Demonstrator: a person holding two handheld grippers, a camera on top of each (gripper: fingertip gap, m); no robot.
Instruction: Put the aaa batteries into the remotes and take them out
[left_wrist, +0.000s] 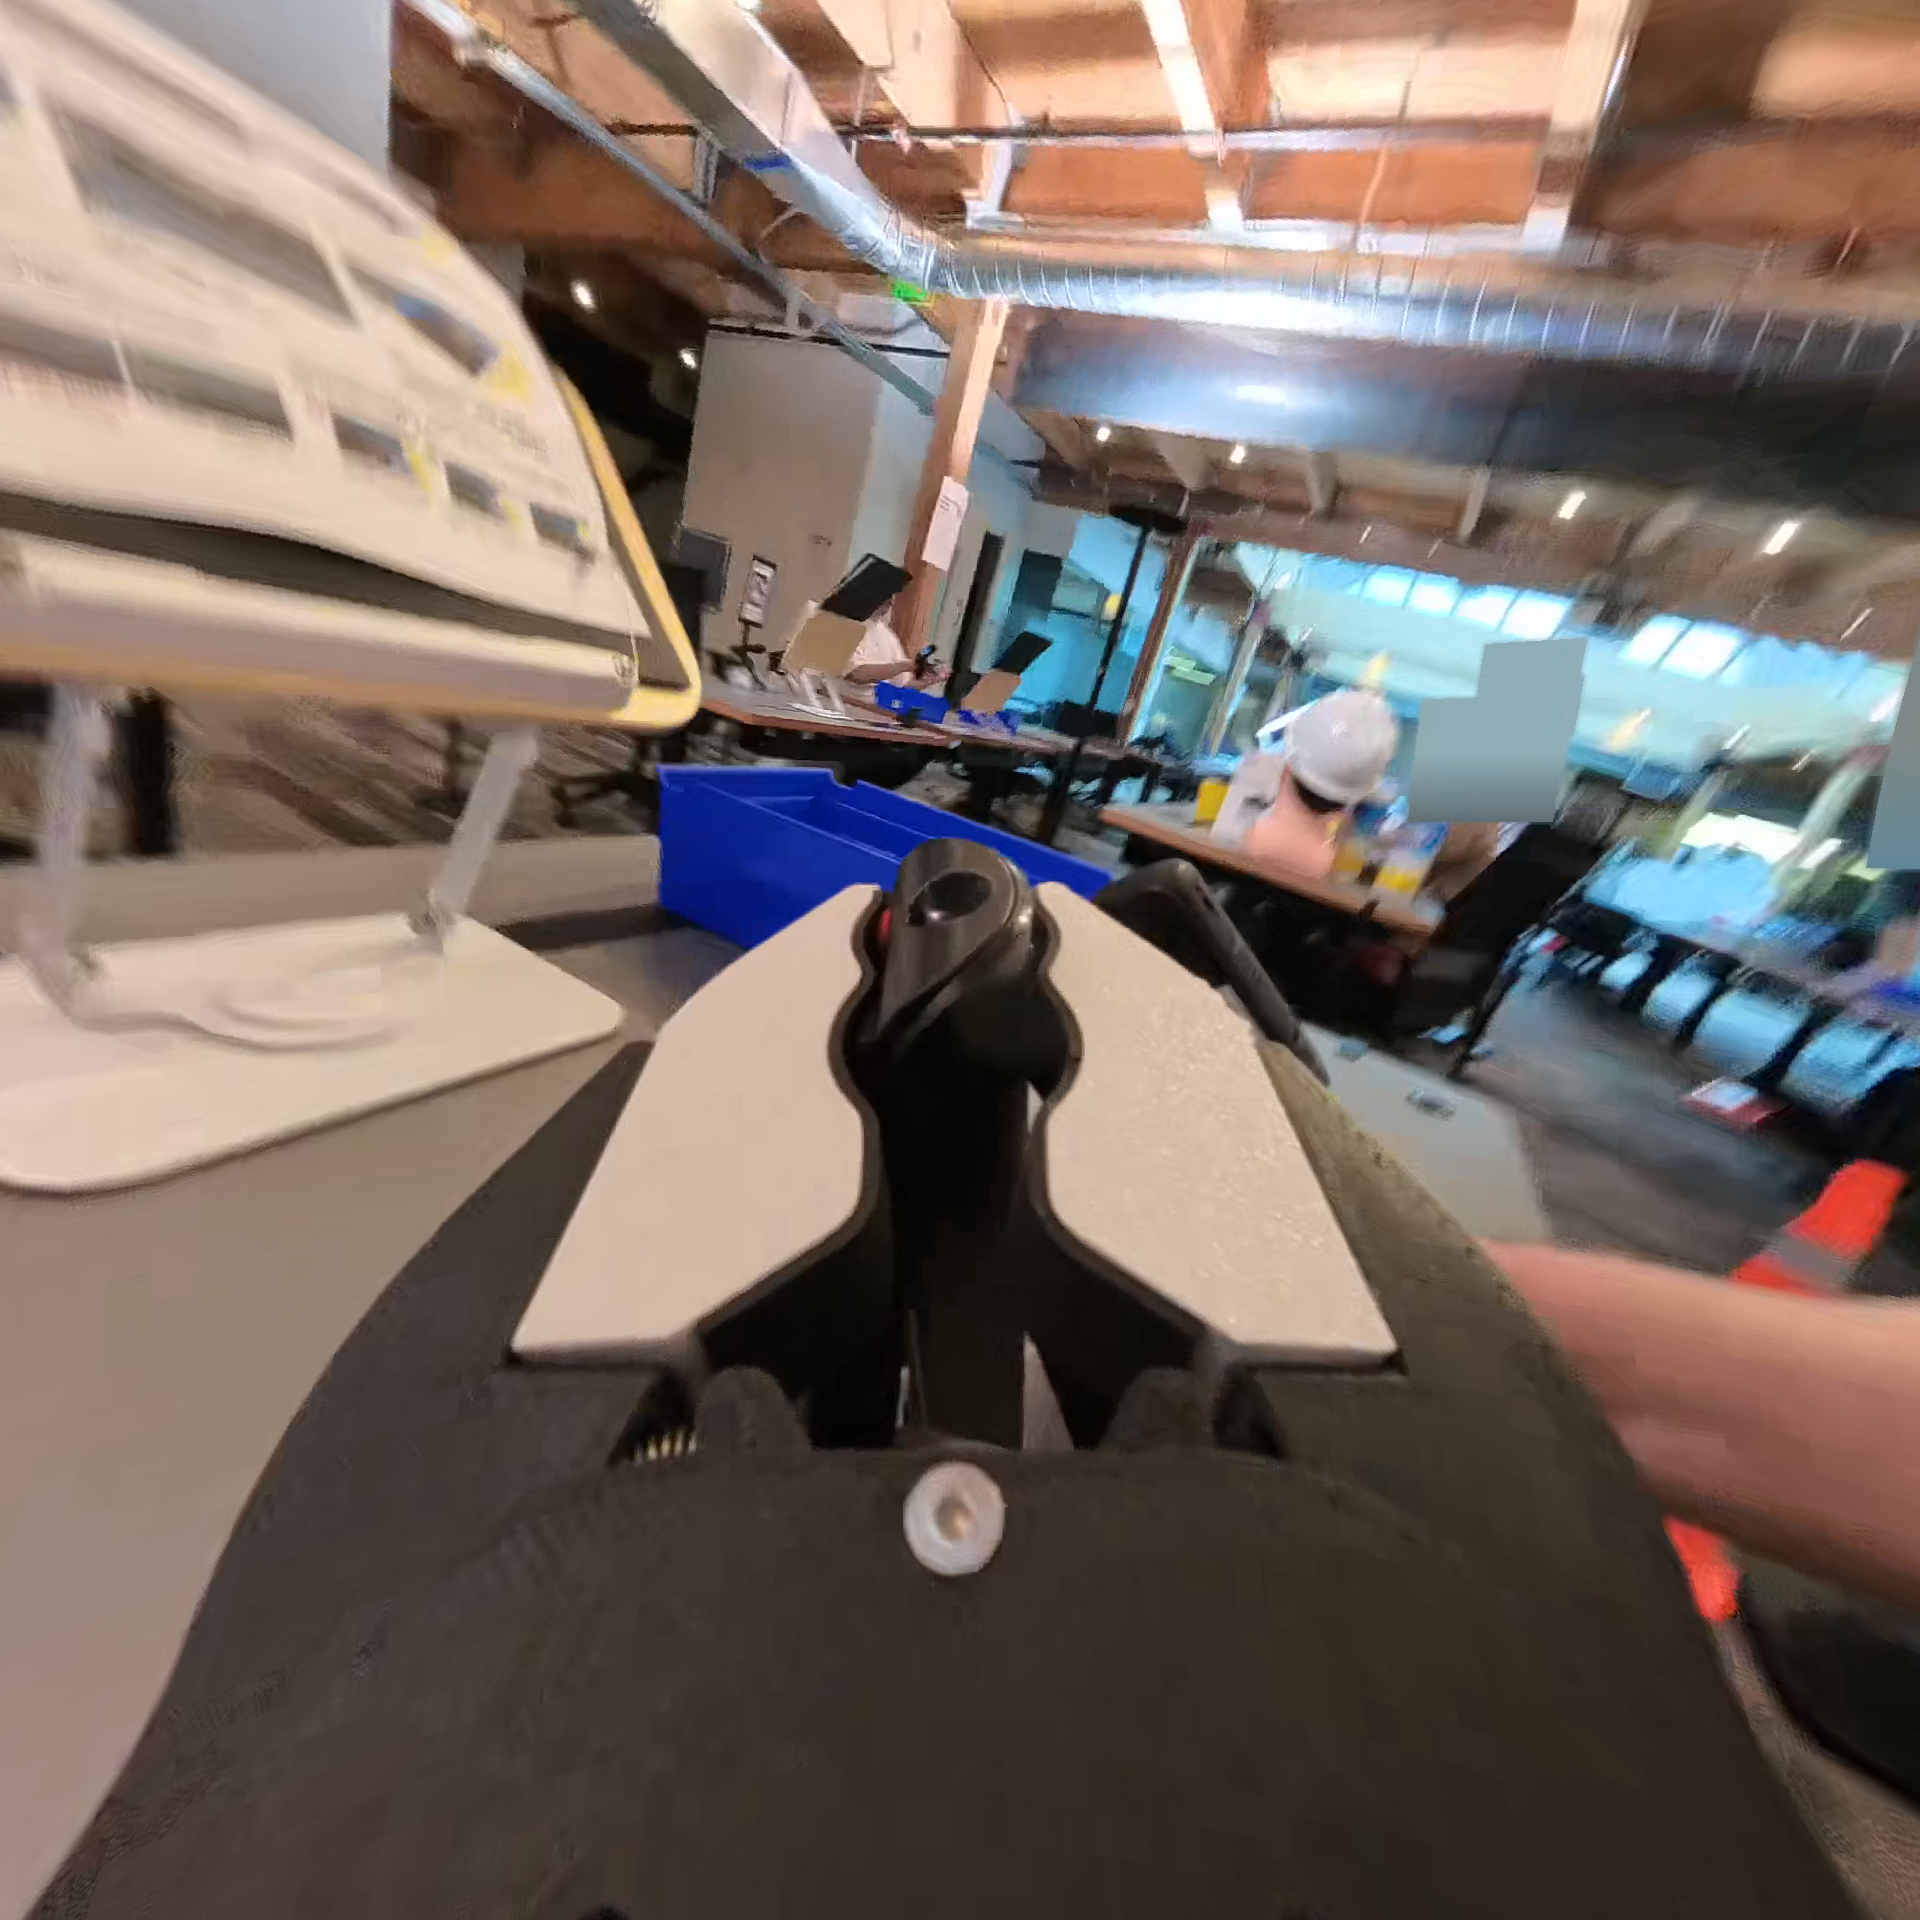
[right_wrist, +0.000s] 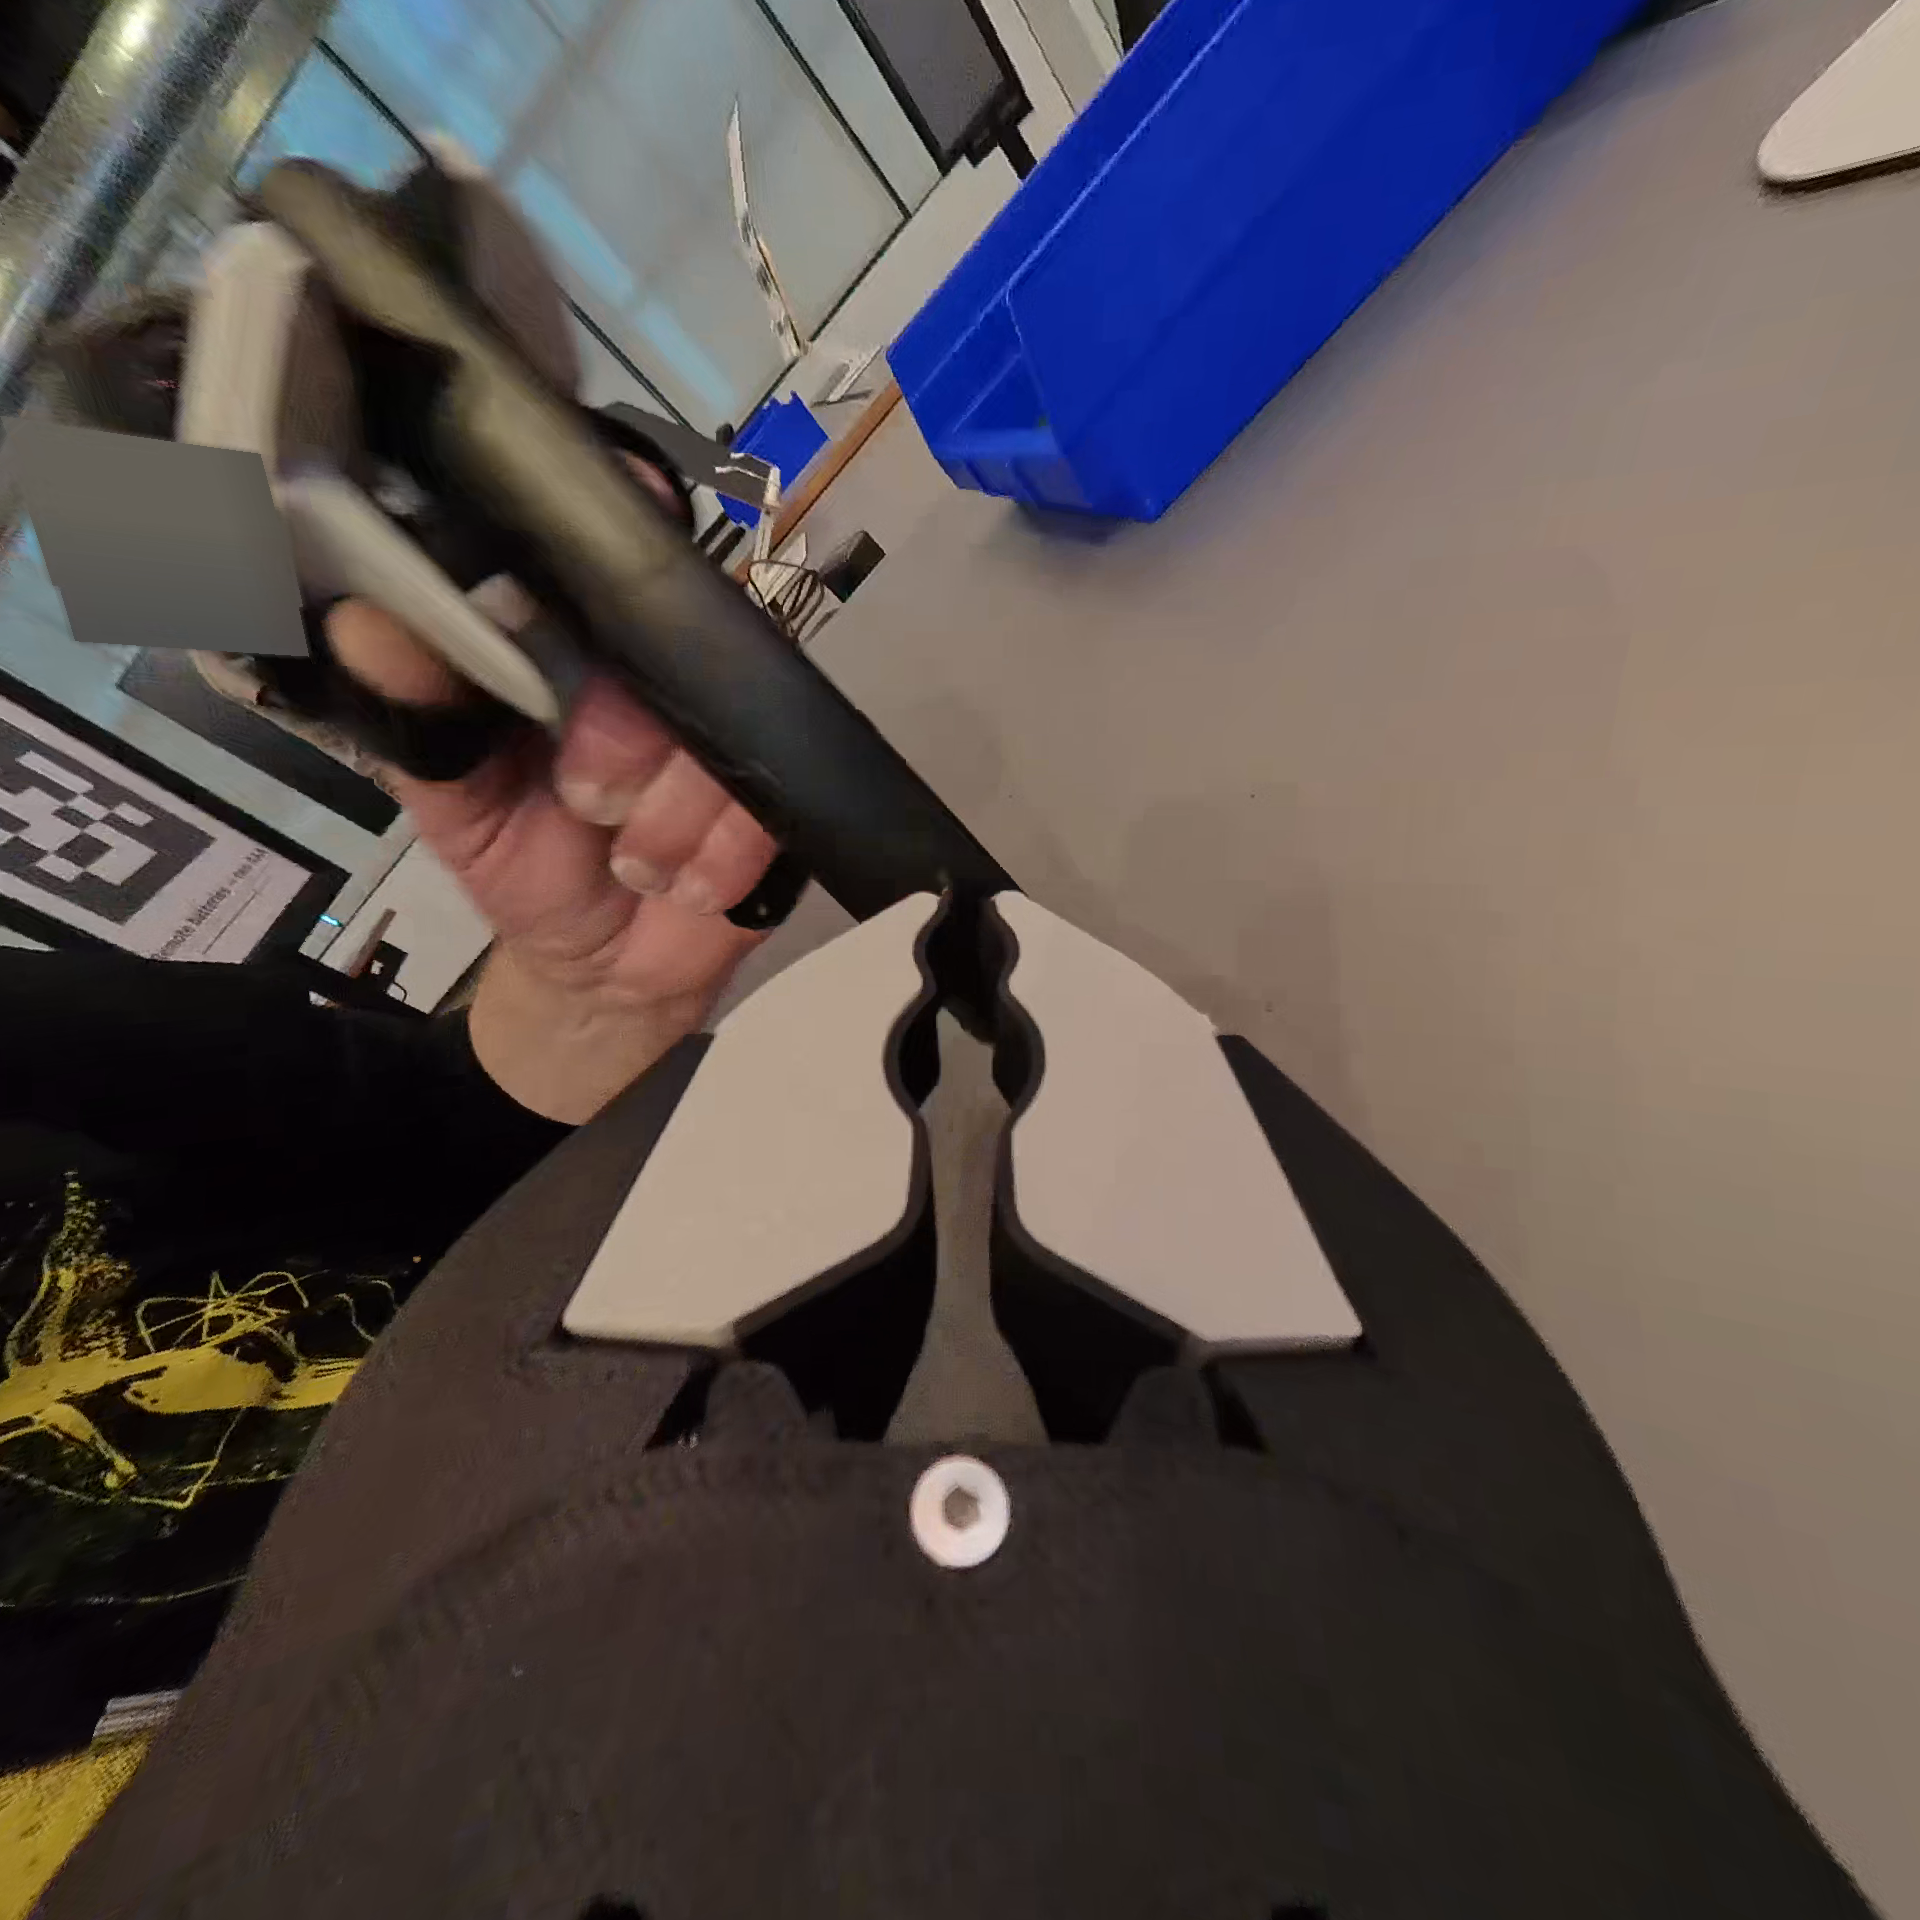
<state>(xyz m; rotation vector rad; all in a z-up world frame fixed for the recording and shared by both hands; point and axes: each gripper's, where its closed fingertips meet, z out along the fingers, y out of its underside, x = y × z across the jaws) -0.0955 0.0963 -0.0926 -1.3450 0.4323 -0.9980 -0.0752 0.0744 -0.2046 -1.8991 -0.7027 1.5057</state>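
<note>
The left gripper (left_wrist: 951, 925) is clamped on the end of a slim black plastic remote (left_wrist: 961, 940), lifted clear of the grey table (left_wrist: 187, 1351), presumably to steady it. The right gripper (right_wrist: 966, 935) pinches the tip of a long black piece (right_wrist: 665, 592), likely the same remote, perhaps working its cover. No batteries show. A long blue plastic bin (right_wrist: 1195, 270) sits nearby.

Black, rough-textured gripper bodies, left gripper (left_wrist: 951, 935) and right gripper (right_wrist: 966, 935) alike. Pale grey fingers (right_wrist: 800, 1132) with wavy black-rimmed inner edges. One silver hex screw (right_wrist: 959, 1510) at lower centre. Black sleeve (right_wrist: 260, 1049) at left edge; black garment with yellow print (right_wrist: 135, 1351) at lower left.
</note>
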